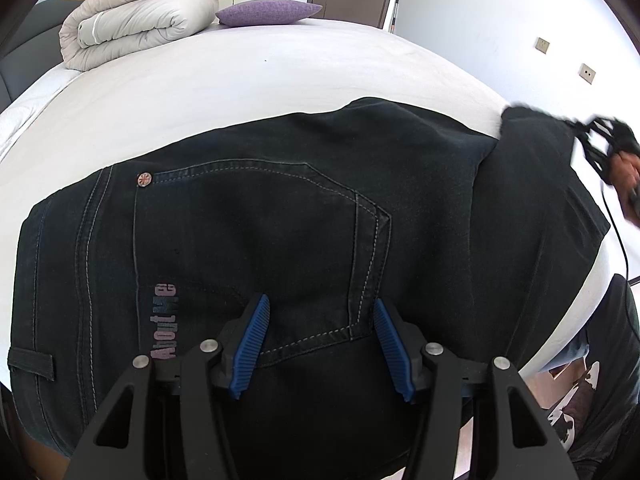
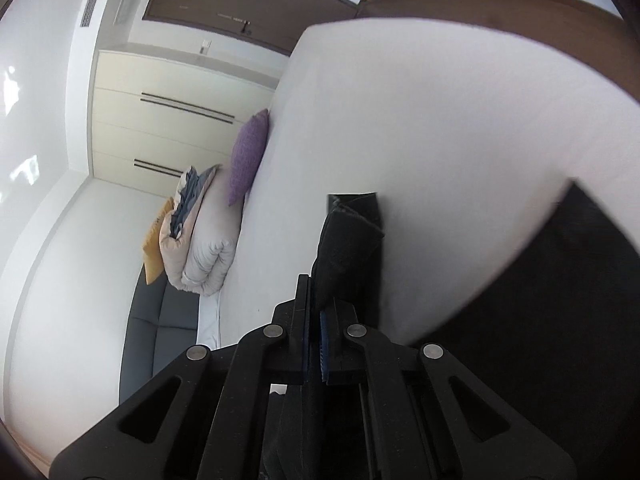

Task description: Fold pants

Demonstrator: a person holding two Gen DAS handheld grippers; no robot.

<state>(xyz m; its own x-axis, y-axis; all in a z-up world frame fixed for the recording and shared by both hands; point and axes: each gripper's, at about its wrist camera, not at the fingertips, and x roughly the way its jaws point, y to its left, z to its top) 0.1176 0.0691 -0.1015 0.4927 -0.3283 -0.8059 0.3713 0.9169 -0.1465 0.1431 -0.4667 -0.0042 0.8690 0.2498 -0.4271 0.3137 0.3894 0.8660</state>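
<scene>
Pants [image 1: 280,240] of dark denim lie flat across the near part of the white bed [image 1: 240,76], back pocket up, with bare sheet beyond them. Left gripper [image 1: 322,312] hovers over the pocket, its blue ribbed fingers [image 1: 256,344] spread apart and grasping nothing. Right gripper [image 2: 316,304] is clenched on a raised pant hem. A folded quilt [image 1: 132,28] and purple cushion [image 1: 268,12] sit at the far edge, well apart
</scene>
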